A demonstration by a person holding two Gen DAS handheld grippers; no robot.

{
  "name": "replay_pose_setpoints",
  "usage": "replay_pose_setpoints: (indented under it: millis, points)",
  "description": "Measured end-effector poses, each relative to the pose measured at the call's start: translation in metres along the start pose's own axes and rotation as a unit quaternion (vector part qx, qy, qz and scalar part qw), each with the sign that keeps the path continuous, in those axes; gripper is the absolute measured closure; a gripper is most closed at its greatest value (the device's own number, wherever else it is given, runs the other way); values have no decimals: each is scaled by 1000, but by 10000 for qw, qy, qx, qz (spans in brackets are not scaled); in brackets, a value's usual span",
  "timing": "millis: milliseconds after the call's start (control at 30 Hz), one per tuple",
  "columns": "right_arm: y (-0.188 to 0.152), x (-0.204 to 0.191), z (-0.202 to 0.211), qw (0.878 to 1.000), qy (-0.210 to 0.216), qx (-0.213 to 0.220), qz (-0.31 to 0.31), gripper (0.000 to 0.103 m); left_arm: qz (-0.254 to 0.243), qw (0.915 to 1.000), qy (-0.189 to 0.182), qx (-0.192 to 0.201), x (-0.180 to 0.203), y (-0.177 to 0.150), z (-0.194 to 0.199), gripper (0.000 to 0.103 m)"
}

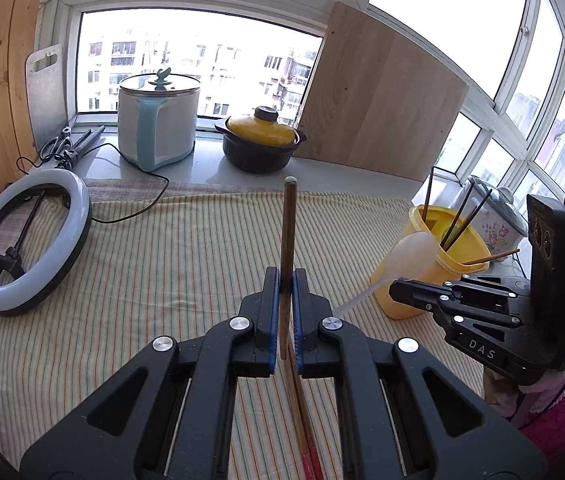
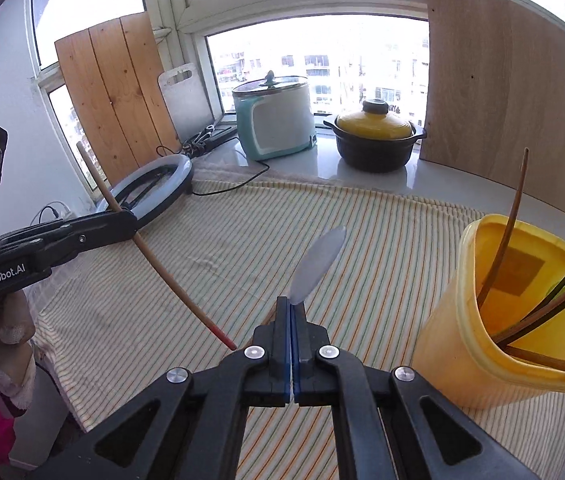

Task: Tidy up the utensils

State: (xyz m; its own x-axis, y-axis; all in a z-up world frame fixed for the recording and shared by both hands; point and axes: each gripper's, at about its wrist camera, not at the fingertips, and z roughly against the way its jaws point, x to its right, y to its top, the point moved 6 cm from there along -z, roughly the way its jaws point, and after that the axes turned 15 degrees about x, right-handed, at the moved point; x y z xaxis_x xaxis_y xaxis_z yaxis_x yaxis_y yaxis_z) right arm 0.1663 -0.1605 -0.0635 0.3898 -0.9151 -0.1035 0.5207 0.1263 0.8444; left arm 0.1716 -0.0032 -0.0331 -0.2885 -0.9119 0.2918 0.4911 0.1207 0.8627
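Several chopsticks are already stood in the yellow tub [image 2: 514, 320] at the counter's right edge. A wooden chopstick [image 1: 287, 248] is clamped in the left gripper [image 1: 286, 280], a white spoon [image 2: 316, 266] in the right gripper [image 2: 291, 312]. Both are yet to be dropped in.

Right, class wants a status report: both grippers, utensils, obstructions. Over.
Left gripper shut on chopstick. Right gripper shut on plastic spoon. Yellow container beside right gripper, several chopsticks already inside. Nothing in the way.

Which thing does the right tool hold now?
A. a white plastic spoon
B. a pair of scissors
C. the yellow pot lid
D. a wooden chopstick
A: the right tool is shut on the handle of the spoon, whose bowl sticks up above the tips.
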Motion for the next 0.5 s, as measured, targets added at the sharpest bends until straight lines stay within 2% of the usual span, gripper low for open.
replay_pose_setpoints:
  millis: [200, 367, 500]
  points:
    - [-4, 14, -4, 9990, 26, 8, -447, 103, 13, 10000, 8, 3, 2, 2, 0, 99]
    - [5, 10, 7, 9993, -72, 260, -277, 103, -19, 10000, 13, 2, 2, 2, 0, 99]
    - [5, 8, 15, 9989, 92, 149, -439, 103, -13, 10000, 13, 17, 0, 2, 2, 99]
